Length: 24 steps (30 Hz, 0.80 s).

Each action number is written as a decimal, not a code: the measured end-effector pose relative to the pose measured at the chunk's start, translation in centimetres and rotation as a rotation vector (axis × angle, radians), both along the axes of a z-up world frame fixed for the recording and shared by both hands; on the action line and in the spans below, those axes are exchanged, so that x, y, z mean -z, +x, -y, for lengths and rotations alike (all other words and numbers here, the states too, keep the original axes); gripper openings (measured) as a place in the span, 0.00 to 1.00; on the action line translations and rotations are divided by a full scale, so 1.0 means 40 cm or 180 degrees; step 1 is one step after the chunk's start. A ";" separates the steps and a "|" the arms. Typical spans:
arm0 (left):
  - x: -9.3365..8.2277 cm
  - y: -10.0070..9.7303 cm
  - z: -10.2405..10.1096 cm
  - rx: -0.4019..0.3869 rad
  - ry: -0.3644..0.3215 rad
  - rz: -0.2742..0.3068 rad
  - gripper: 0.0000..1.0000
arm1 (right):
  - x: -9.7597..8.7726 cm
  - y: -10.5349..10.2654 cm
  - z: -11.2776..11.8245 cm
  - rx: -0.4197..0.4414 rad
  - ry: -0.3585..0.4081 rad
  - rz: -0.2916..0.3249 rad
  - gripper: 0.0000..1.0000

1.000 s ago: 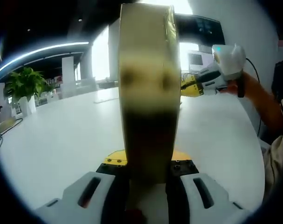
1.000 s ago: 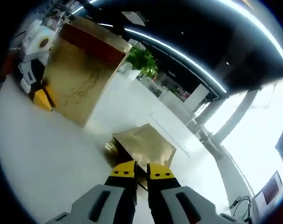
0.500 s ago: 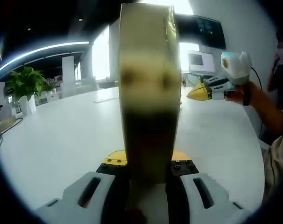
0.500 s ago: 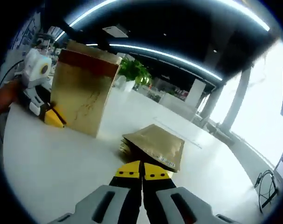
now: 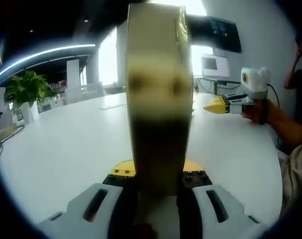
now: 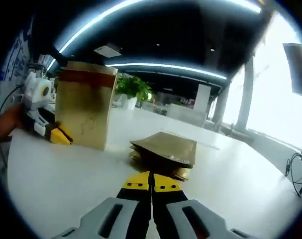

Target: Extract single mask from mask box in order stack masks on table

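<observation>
Nearest in the left gripper view, the left gripper (image 5: 158,181) is clamped on the bottom edge of the tall gold cardboard mask box (image 5: 159,99), which stands upright on the white table (image 5: 66,144) and rises edge-on between the jaws; in the right gripper view that same box (image 6: 85,112) shows its broad gold face with a dark red band near the top, the left gripper (image 6: 53,134) pressed against its lower corner.

In the right gripper view the right gripper (image 6: 151,183) has its yellow-tipped jaws closed together with nothing between them; just beyond the tips lies a low stack of gold foil mask packets (image 6: 164,154), flat on the table (image 6: 230,184) and apart from the jaws (how many packets it holds I cannot count). In the left gripper view the right gripper (image 5: 215,105) hangs above the table to the right of the box, held by a person's hand (image 5: 262,110).

Judging from how things lie, several masks are already out and stacked, and the right gripper is empty; what is left, if the box still holds more (its opening is hidden), is to reach back to the box, draw one packet, and lay it on the pile. The box stands well to the left of the right gripper's line, the stack straight ahead of it; farther off are a green potted plant (image 6: 131,89), windows and ceiling lights.
</observation>
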<state>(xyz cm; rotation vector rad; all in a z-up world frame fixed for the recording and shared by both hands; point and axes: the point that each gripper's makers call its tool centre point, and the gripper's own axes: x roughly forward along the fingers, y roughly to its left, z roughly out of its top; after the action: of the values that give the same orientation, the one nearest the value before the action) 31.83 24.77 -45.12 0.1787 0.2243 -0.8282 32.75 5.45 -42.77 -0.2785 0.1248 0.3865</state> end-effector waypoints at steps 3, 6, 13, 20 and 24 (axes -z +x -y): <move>0.001 0.001 -0.001 -0.0011 -0.0002 -0.0007 0.20 | -0.009 -0.007 -0.002 0.0005 0.0001 0.0076 0.00; 0.001 0.002 -0.002 -0.0016 -0.0005 -0.0012 0.20 | -0.005 -0.005 0.002 0.0026 0.0025 0.0057 0.00; 0.001 0.000 -0.002 -0.0026 -0.0005 -0.0019 0.20 | -0.006 -0.015 0.008 -0.0012 0.0197 0.0014 0.00; 0.001 0.001 -0.003 -0.0026 0.0001 -0.0008 0.20 | 0.002 -0.010 0.006 -0.0020 0.0010 0.0056 0.00; 0.002 0.002 -0.003 -0.0030 0.0001 -0.0007 0.20 | 0.001 -0.015 -0.001 -0.0047 0.0051 0.0030 0.00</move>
<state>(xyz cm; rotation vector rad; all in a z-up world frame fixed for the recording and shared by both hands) 31.89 24.91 -45.18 0.1770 0.2272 -0.8189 32.16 5.50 -42.83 -0.2656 0.1104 0.4006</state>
